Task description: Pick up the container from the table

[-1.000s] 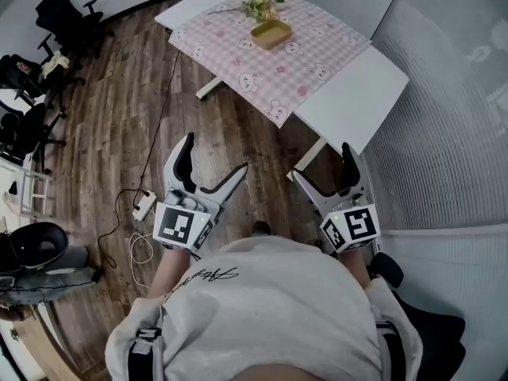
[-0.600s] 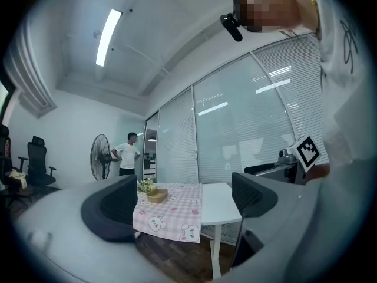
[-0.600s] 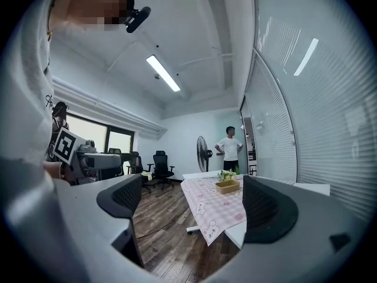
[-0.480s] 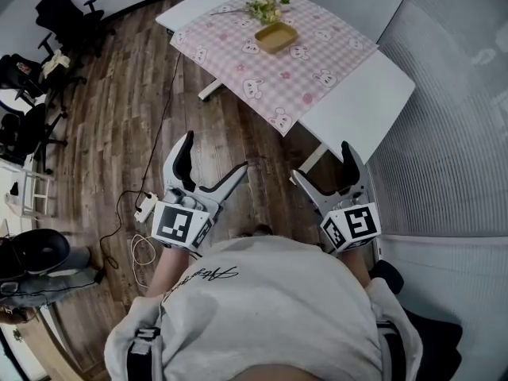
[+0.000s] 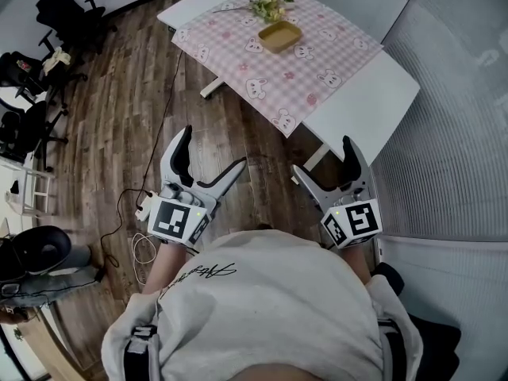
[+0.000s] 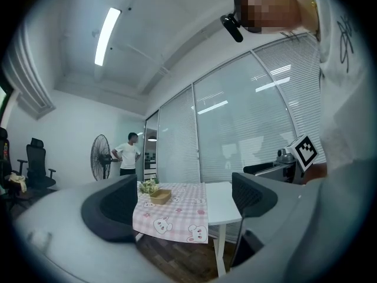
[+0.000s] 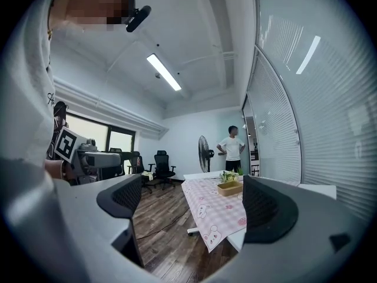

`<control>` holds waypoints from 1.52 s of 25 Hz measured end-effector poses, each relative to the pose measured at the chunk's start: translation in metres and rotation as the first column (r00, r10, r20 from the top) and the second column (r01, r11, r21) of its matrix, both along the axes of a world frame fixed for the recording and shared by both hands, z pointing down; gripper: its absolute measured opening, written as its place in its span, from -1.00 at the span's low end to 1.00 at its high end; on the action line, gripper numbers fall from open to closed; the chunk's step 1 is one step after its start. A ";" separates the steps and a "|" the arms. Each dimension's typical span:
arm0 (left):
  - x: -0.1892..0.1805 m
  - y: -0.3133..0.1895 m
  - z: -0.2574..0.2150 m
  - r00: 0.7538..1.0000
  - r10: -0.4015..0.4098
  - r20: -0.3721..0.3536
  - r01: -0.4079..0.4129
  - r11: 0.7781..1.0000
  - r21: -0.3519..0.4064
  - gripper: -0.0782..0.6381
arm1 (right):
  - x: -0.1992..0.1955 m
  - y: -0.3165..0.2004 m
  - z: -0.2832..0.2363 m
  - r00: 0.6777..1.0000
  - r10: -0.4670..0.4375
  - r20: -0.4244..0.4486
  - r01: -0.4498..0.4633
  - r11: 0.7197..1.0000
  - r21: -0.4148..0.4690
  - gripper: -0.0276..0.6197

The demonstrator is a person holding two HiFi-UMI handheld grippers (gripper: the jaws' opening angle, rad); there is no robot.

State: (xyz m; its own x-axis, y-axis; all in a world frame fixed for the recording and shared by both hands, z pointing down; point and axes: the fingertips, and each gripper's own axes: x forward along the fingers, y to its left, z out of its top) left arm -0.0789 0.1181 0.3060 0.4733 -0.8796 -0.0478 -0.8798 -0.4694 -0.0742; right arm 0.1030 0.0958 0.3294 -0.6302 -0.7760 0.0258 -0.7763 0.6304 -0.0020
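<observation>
A shallow tan container sits on the pink checked cloth of a white table far ahead; it also shows as the container between the left jaws and the container between the right jaws. A small plant stands just behind it. My left gripper and right gripper are held close to my chest, well short of the table, both open with nothing between the jaws.
Office chairs stand at the left over the wooden floor. A power strip with cables lies on the floor near my left side. A glass wall with blinds runs along the right. A person stands by a fan beyond the table.
The table and container have shifted slightly lower and to the right in the head view, so I am a little closer. Both grippers keep their open pose near my body.
</observation>
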 end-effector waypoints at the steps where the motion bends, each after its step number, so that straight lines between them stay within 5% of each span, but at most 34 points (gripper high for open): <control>1: 0.002 -0.002 0.000 1.000 0.003 0.002 -0.003 1.000 0.002 0.57 | 0.001 -0.002 0.001 1.000 0.002 0.000 -0.002 1.000 -0.001 0.69; 19: 0.024 -0.035 0.008 0.999 0.041 -0.031 -0.040 0.999 0.020 0.57 | 0.007 -0.039 0.021 1.000 -0.029 -0.010 0.029 1.000 -0.012 0.69; 38: -0.010 -0.211 0.006 0.989 0.150 -0.018 -0.148 0.986 0.073 0.57 | -0.037 -0.199 0.009 0.999 0.039 -0.019 -0.037 0.998 0.052 0.69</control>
State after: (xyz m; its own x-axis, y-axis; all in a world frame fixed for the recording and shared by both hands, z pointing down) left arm -0.0884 -0.0927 0.3115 0.5967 -0.7933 -0.1204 -0.8024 -0.5896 -0.0924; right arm 0.0661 -0.1035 0.3388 -0.6000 -0.8000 -0.0023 -0.7992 0.5993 0.0454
